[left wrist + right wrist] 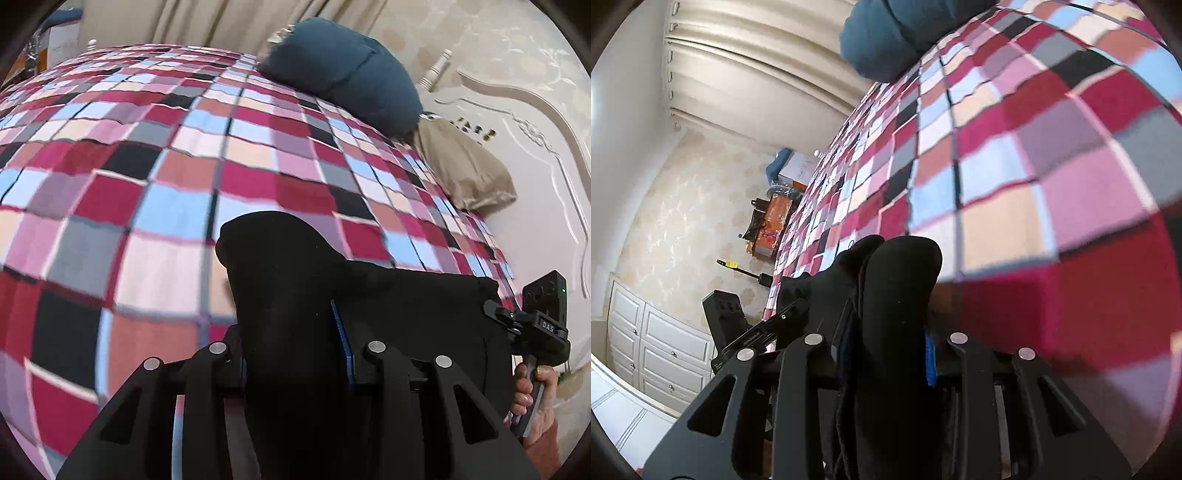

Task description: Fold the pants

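Both grippers [295, 332] [890, 332] clamp black pants [280, 266], fabric blocking view; checkered bedspread [147, 155], blue pillow [343, 70] beyond.

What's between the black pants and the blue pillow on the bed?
Only bare checkered bedspread lies between the black pants and the blue pillow, seen best in the left wrist view.

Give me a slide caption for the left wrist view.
Left tool shut on black pants above a checkered bedspread.

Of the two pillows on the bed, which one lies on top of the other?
The dark blue pillow lies on top; the beige pillow sticks out from under it, next to the headboard.
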Action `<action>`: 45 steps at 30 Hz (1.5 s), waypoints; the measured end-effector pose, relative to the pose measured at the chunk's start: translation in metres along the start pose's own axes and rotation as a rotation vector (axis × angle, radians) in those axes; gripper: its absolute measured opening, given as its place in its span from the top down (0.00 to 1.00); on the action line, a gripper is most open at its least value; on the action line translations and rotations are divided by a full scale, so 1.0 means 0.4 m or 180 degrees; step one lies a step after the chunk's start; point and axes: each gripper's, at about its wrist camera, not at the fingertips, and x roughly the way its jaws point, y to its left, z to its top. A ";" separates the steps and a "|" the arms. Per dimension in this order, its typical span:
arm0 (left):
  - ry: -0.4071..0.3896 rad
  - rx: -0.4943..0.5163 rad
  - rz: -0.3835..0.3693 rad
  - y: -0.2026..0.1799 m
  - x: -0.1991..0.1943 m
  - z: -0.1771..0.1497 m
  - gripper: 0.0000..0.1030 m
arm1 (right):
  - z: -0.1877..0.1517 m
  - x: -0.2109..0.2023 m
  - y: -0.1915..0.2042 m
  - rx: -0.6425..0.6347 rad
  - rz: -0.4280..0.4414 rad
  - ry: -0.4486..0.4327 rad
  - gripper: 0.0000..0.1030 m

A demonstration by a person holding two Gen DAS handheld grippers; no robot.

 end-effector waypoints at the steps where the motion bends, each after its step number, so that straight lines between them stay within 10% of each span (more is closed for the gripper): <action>1: -0.0003 0.0000 0.0022 0.008 0.004 0.012 0.66 | 0.013 0.016 0.006 -0.0003 0.0002 0.0004 0.72; 22: 0.0092 -0.0141 -0.0039 0.106 0.089 0.097 0.63 | 0.099 0.151 -0.074 0.0390 0.0066 0.0057 0.72; 29: 0.0082 -0.0160 -0.0131 0.120 0.089 0.088 0.35 | 0.089 0.140 -0.079 0.0458 0.0092 0.0043 0.66; 37: 0.0109 -0.0463 -0.0445 0.163 0.022 0.001 0.30 | 0.030 0.054 -0.076 0.0560 0.0149 0.0029 0.37; 45: 0.0052 -0.1084 -0.1007 0.189 -0.086 -0.158 0.28 | -0.111 -0.030 -0.062 0.0563 0.0198 0.0158 0.33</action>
